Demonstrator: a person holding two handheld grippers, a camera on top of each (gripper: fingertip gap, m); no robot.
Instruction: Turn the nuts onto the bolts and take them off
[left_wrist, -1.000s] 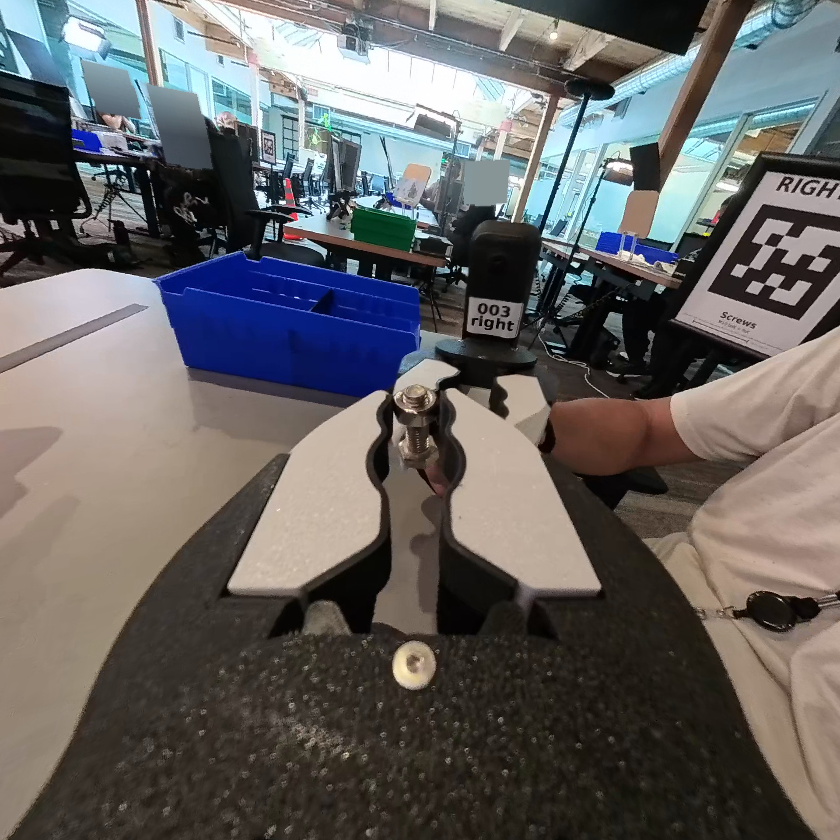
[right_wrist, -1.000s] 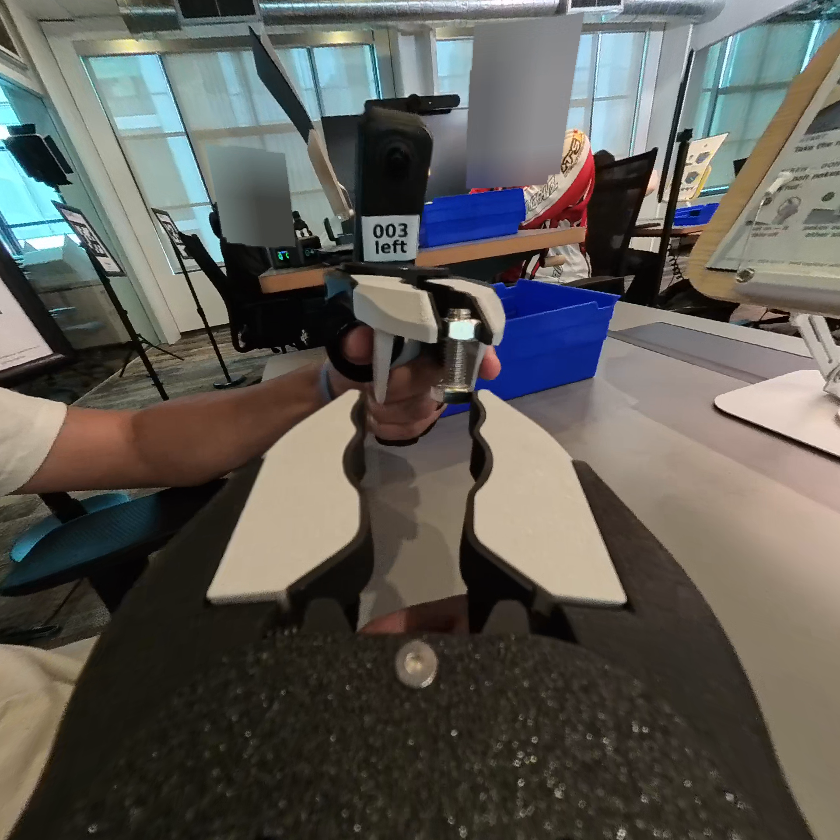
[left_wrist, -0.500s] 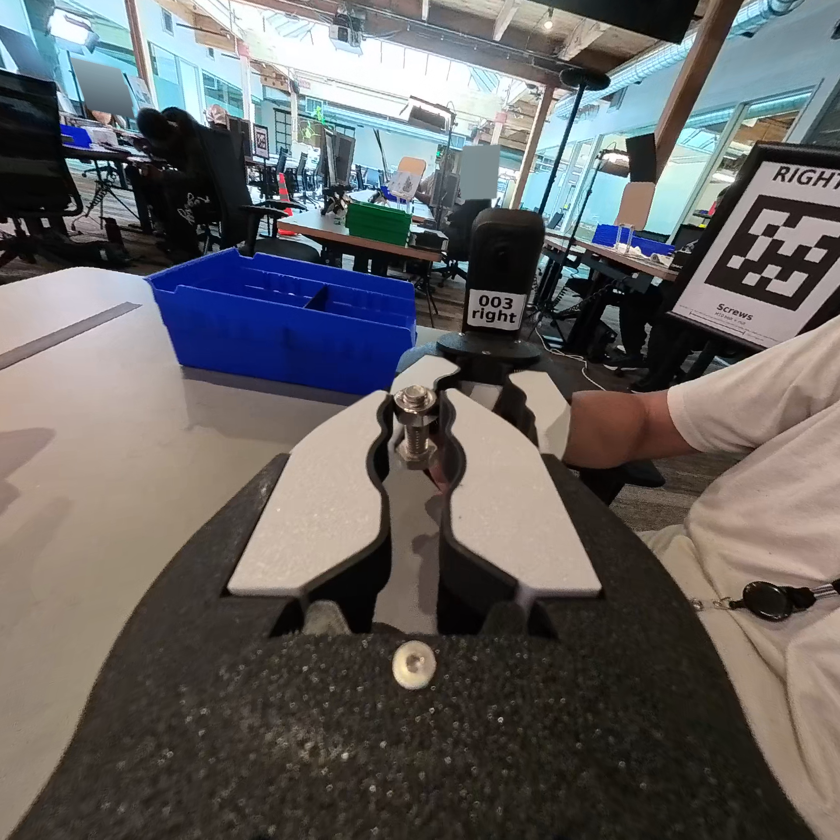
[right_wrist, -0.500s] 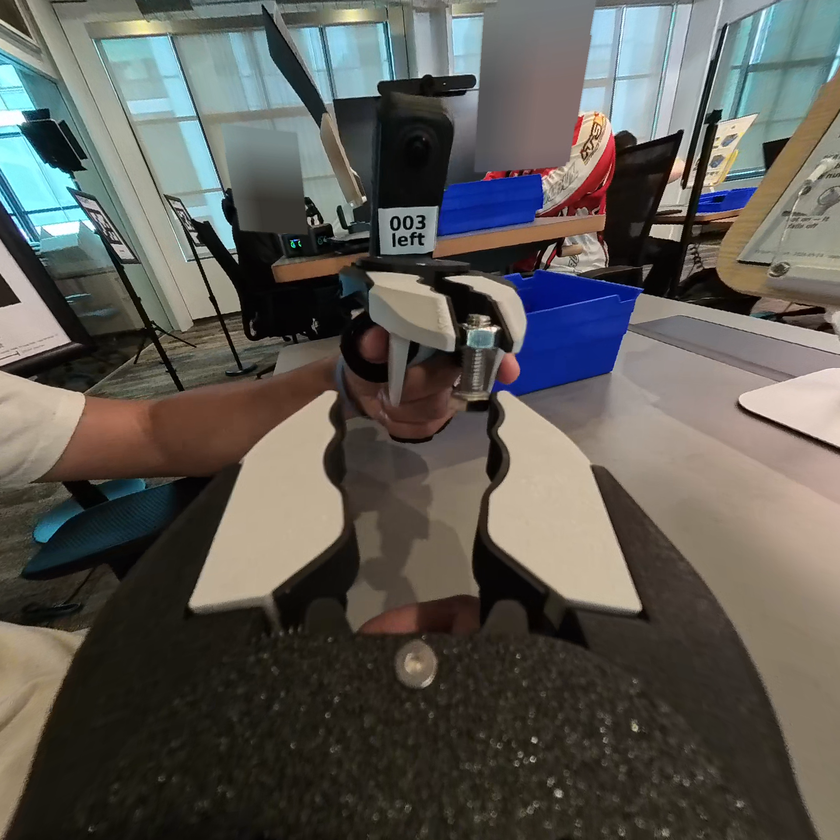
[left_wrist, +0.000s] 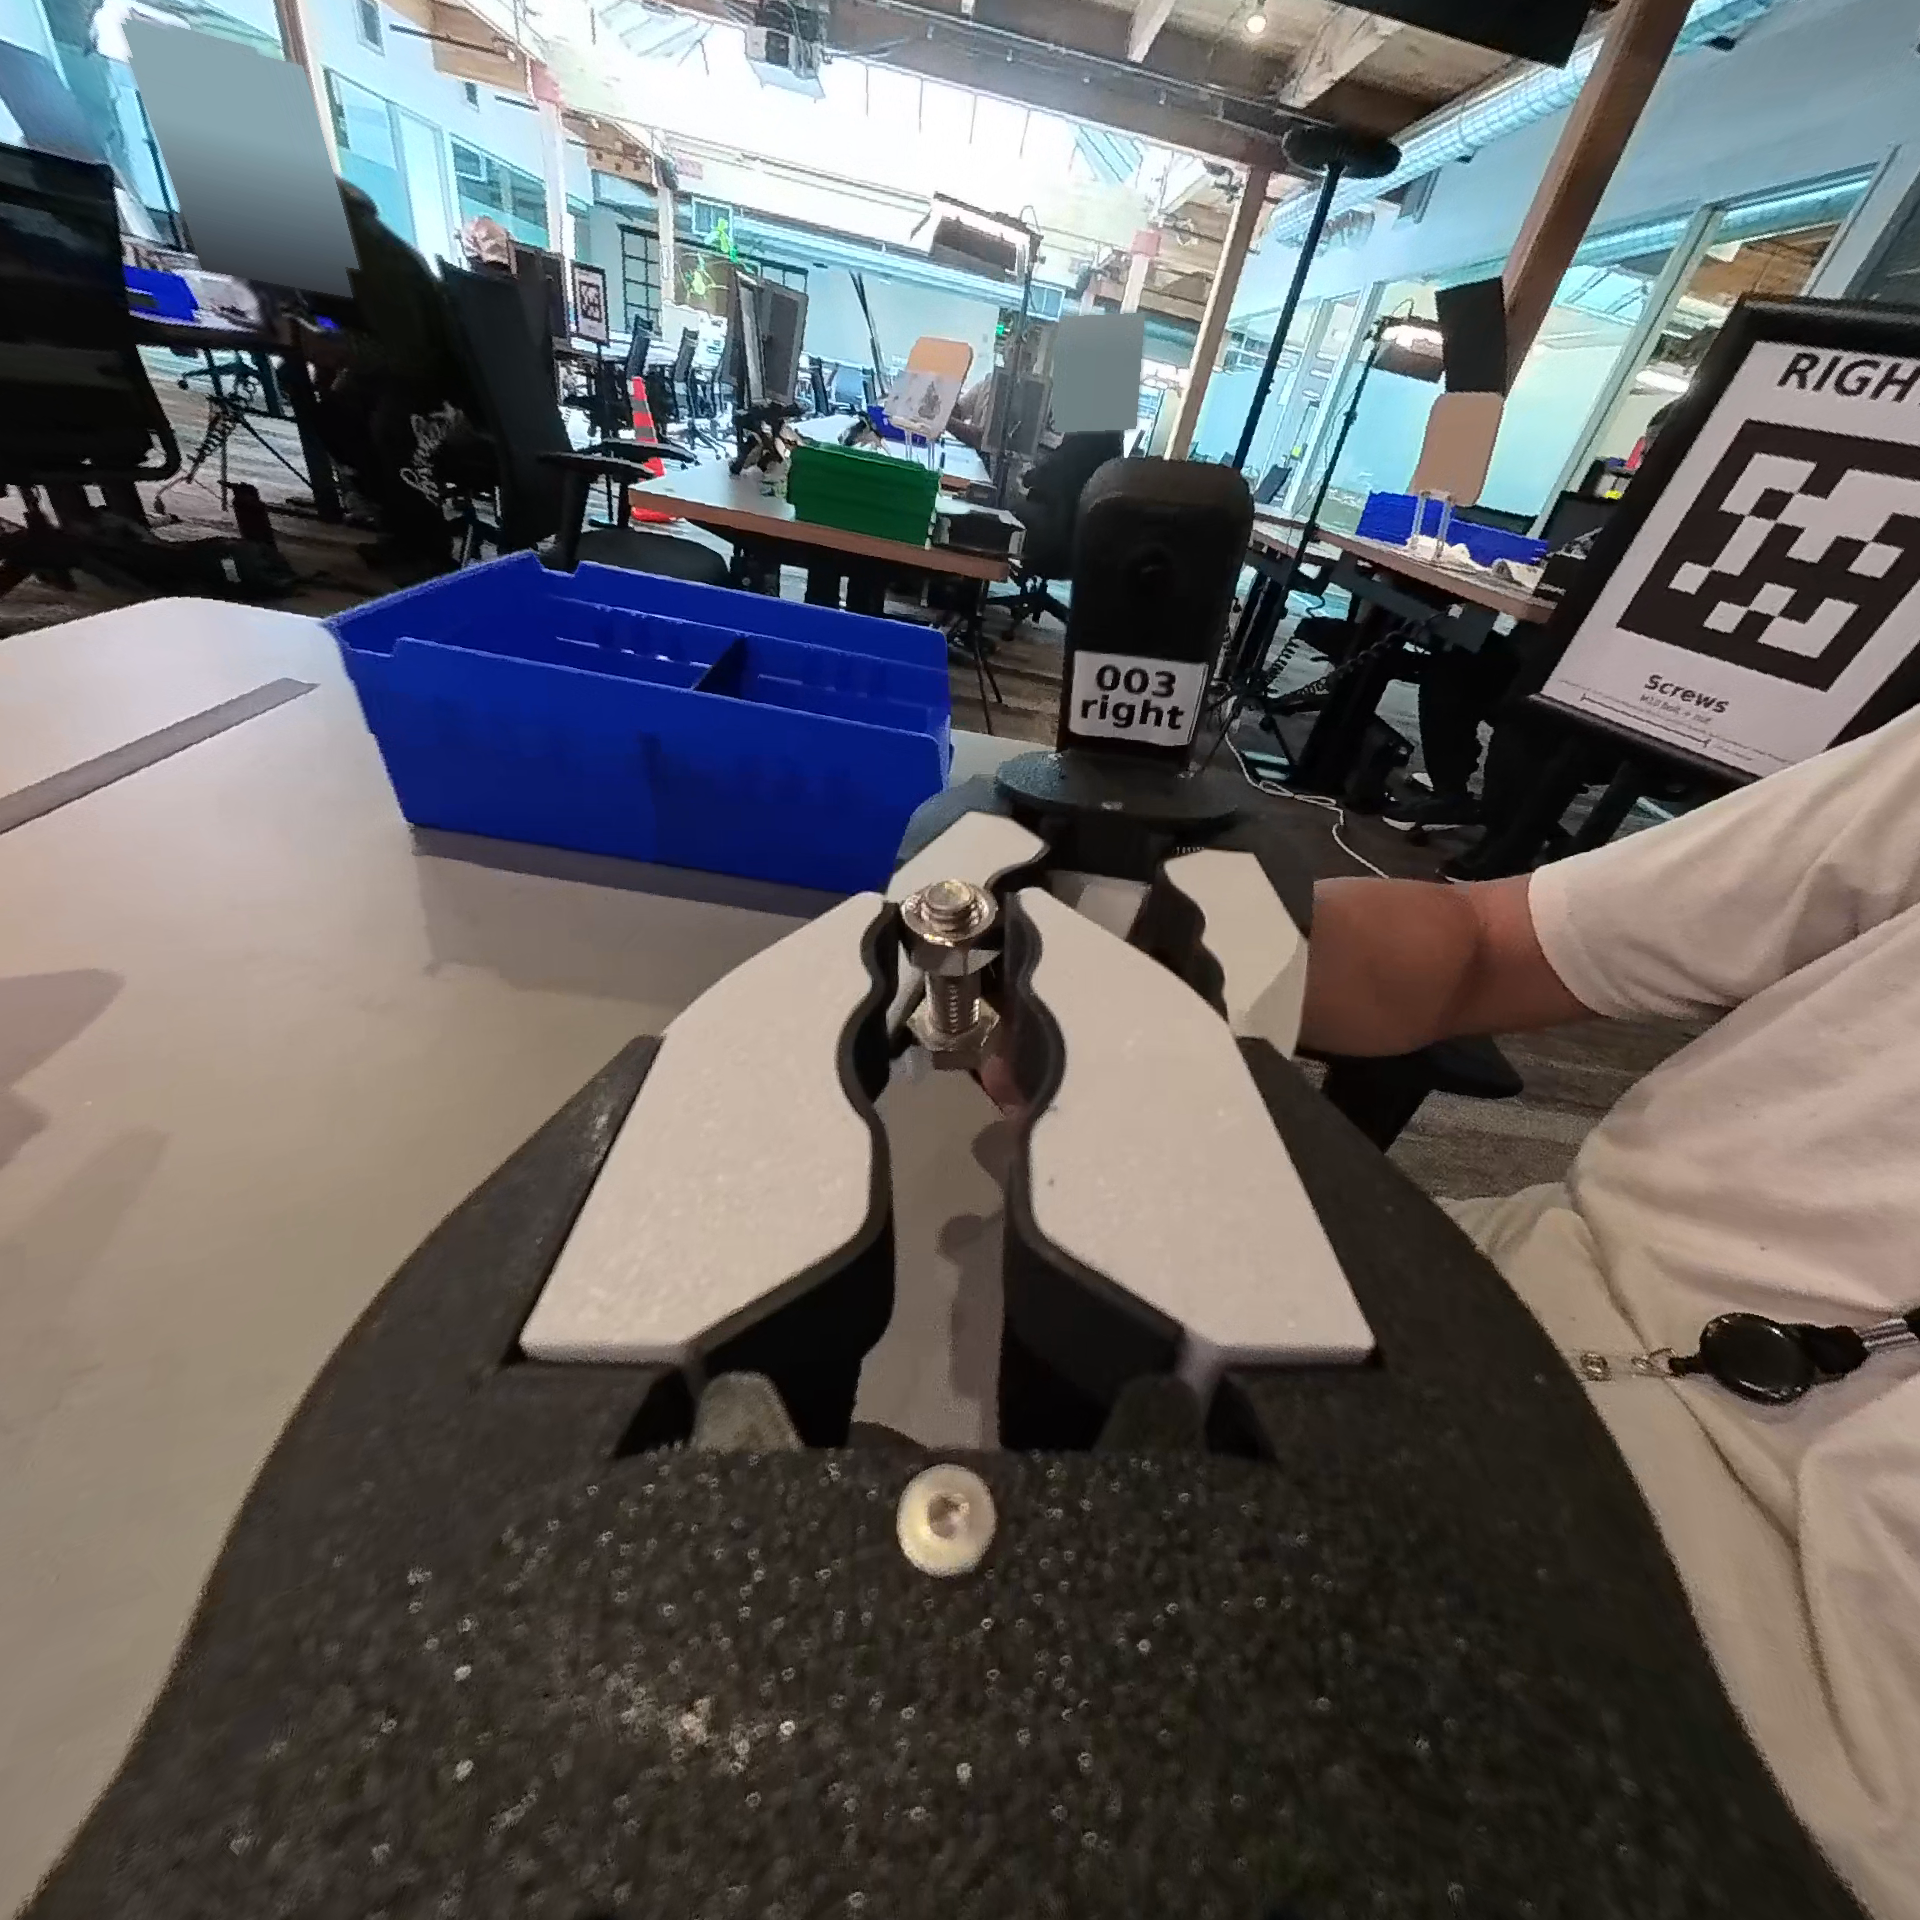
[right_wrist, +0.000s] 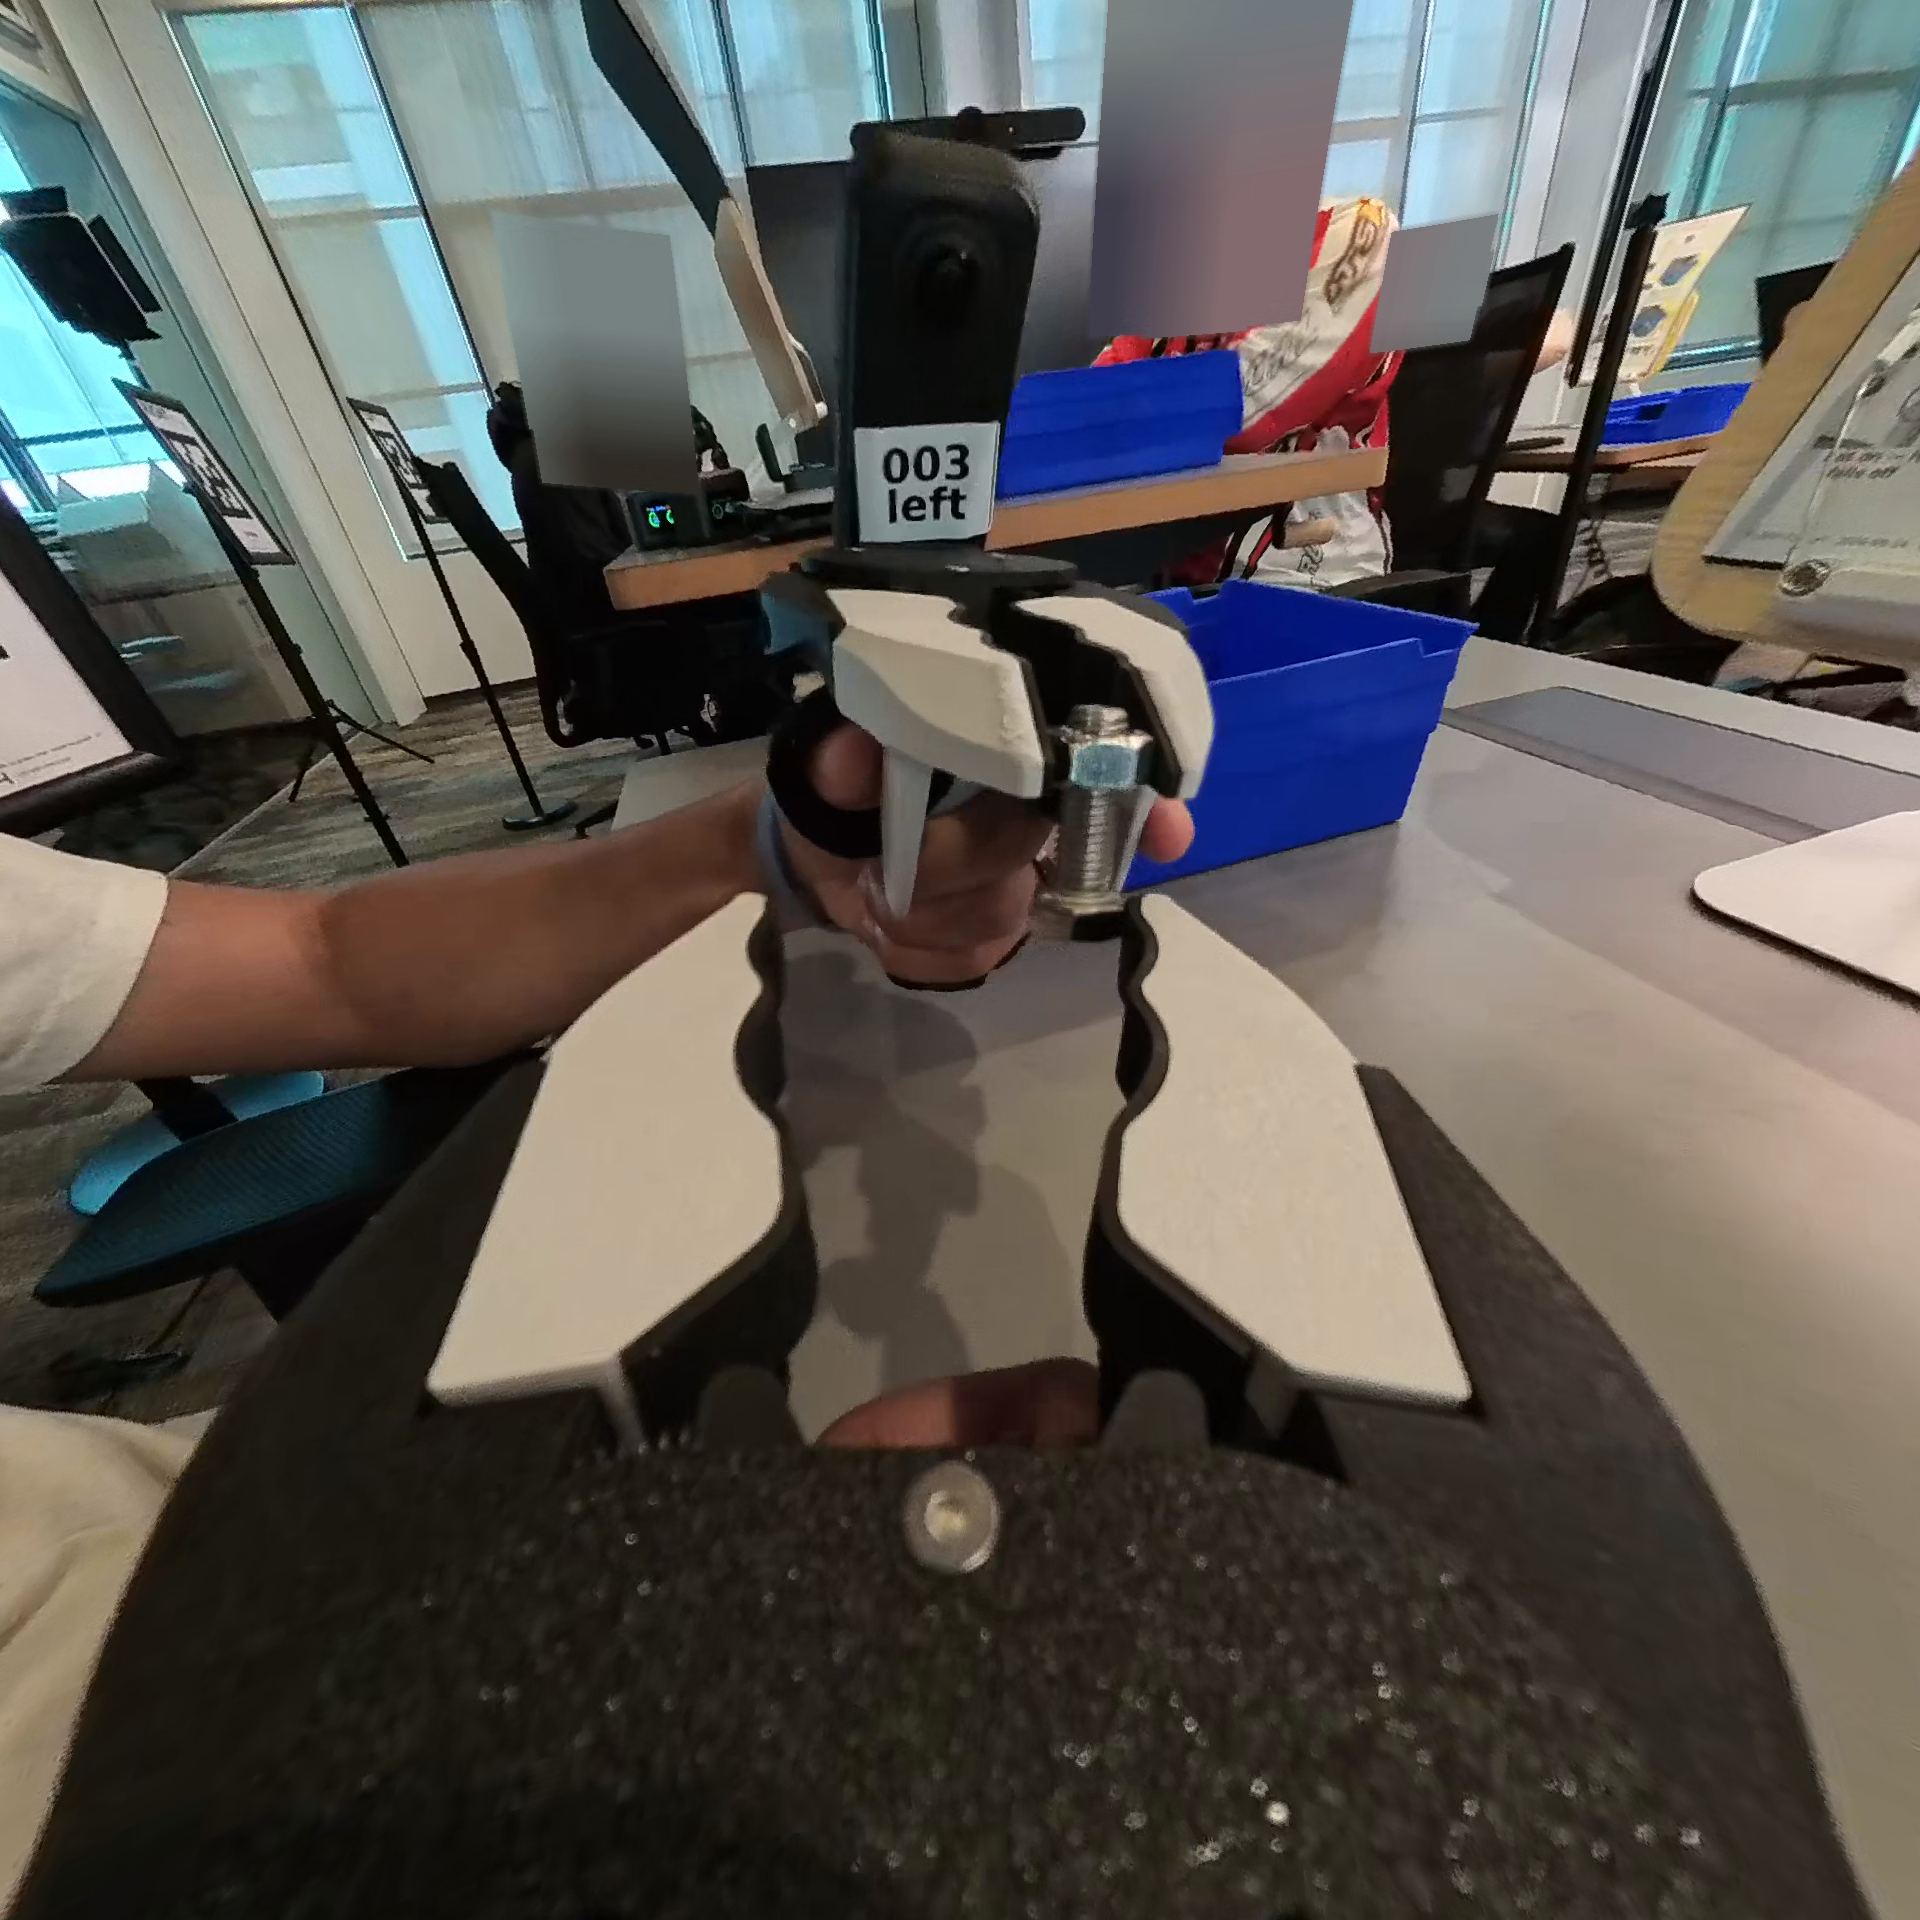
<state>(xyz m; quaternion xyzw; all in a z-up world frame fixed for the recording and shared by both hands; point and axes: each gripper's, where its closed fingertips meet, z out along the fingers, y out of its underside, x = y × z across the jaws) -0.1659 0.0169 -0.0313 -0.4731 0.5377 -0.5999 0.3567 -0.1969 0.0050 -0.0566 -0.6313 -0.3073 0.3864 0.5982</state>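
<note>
The left tongs (left_wrist: 948, 961) are squeezed tight on a shiny metal bolt (left_wrist: 943, 995). The bolt stands straight up between the two white fingers (left_wrist: 764, 1132), up in the air above the grey table (left_wrist: 239, 997). A nut (left_wrist: 945, 930) sits near the top of the bolt, and the tongs pinch the nut on both sides. The tip of the bolt pokes out just above the nut. The wide head of the bolt is at the bottom, below the tongs.

In the right wrist view you can see the same left tongs (right_wrist: 1103, 753) from the other side, held by a hand (right_wrist: 925, 873). The nut (right_wrist: 1110, 767) is caught between their tips, and the bolt (right_wrist: 1091, 842) hangs down from it with its head at the bottom.

The right tongs (right_wrist: 948, 940) are wide apart and hold nothing. The tip of their right-side finger is just under the bolt's head. I cannot tell if it touches.

A blue bin (left_wrist: 644, 717) with walls inside it sits near the far edge of the table, behind both tongs. At the right edge of the table is a flat white stand base (right_wrist: 1829, 894). A person's arm in a white sleeve (left_wrist: 1704, 935) reaches in from the right in the left wrist view.
</note>
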